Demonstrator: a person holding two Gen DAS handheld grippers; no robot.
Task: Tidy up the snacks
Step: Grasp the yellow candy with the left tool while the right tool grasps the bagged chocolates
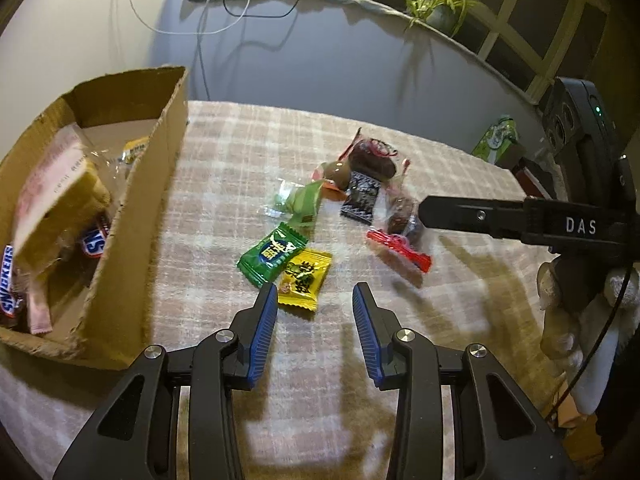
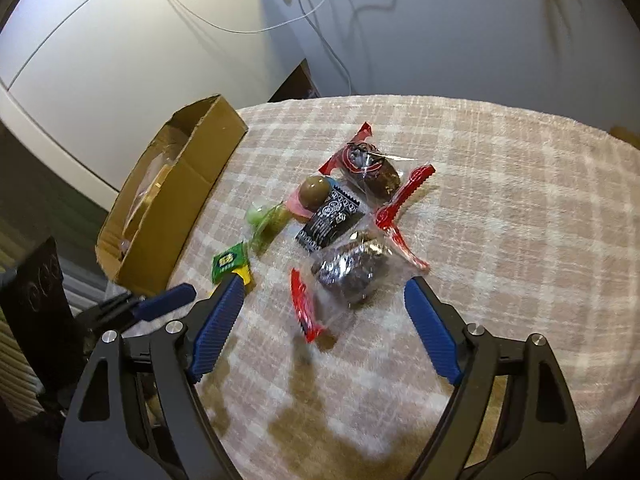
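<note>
1. The cardboard box on the left is the landmark. It already holds Snickers bars and a pink-labelled packet, so sorting looks partly done.
2. Just right of the box lie a green sachet and a yellow sachet, overlapping each other. The left gripper hangs just short of them, jaws partly open with nothing between them.
3. Further right of the box sits the main heap: a pale green wrapped sweet, a brown ball, a black patterned sachet and a dark cake in clear wrap with red ends.
4. Farthest from the box on the near side, another clear-wrapped dark cake lies ahead of the right gripper, whose jaws stand wide and empty either side of it, not touching.
5. Judged step: both tongs approaching a pick. Next, each should lower, close on its packet, then carry it leftward over the box wall.
6. In the way: crinkly wrap may slip, neighbouring packets crowd the cake, and the two grippers work close together.
</note>
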